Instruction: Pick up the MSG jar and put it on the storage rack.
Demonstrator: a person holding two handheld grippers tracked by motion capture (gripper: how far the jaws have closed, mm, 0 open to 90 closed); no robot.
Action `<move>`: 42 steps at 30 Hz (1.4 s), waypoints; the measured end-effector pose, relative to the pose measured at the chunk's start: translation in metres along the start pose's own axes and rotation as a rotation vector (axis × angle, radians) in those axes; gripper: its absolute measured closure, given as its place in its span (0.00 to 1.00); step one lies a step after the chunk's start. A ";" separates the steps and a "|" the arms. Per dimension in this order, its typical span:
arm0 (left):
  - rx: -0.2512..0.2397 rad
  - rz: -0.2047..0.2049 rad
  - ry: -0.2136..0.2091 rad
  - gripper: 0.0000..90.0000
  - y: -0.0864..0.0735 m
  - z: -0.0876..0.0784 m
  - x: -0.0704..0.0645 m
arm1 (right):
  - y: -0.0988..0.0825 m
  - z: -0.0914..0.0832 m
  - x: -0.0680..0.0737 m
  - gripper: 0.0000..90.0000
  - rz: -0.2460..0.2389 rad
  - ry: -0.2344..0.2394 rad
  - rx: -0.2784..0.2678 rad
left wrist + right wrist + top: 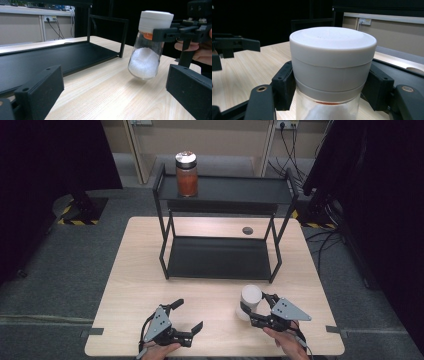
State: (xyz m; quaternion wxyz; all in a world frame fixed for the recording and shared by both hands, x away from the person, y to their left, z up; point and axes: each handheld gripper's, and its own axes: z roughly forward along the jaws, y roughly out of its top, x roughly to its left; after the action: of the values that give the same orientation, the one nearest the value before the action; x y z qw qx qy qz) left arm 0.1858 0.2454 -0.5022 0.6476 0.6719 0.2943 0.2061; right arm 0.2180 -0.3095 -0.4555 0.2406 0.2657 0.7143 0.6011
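In the right gripper view, the clear glass jar with a white lid (pixel 332 65) is cut off by the bottom edge, so its white grainy contents and its base stay out of sight. In the left gripper view, the black jaws of the right hand-held gripper (pixel 175 33) cover part of the jar's neck, and the person's hand (pixel 200 50) runs off the right edge. In the high view, both forearms are cut off at the bottom edge, and the small dark round spot (pixel 247 230) on the light wooden counter (pixel 140 285) is too small to identify.

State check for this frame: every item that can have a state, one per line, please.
White-lidded jar: lid on, half full of white grains, tilted, lifted off the table.
Right gripper: shut on the white-lidded jar.
Left gripper: open, holding nothing.
Orange-filled jar: lid on, upright on the top tier.
Black shelf rack: lower tier bare.
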 end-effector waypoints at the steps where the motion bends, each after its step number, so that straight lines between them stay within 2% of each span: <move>1: -0.001 0.002 0.000 0.01 0.000 0.000 0.000 | 0.002 0.000 0.000 0.39 0.003 0.002 0.000; 15: 0.004 0.005 0.007 0.01 0.000 0.000 -0.001 | 0.037 0.002 -0.008 0.39 -0.010 0.005 -0.006; 18: 0.006 0.010 0.004 0.01 0.000 0.001 -0.001 | 0.045 0.002 -0.011 0.39 0.000 0.007 -0.009; 23: 0.004 0.018 0.007 0.01 0.000 0.000 -0.001 | 0.063 0.003 -0.012 0.39 -0.027 0.004 -0.011; 33: 0.006 0.019 0.009 0.01 0.000 0.000 -0.001 | 0.092 0.011 -0.025 0.39 -0.004 0.044 -0.017; 42: 0.008 0.024 0.005 0.01 -0.001 0.000 -0.002 | 0.115 0.018 -0.030 0.39 0.000 0.046 -0.016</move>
State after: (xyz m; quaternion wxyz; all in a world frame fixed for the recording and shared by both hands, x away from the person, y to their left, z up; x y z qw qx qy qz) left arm 0.1849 0.2441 -0.5030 0.6415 0.6776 0.2888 0.2145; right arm 0.2631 -0.3006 -0.3443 0.2263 0.2500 0.7146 0.6129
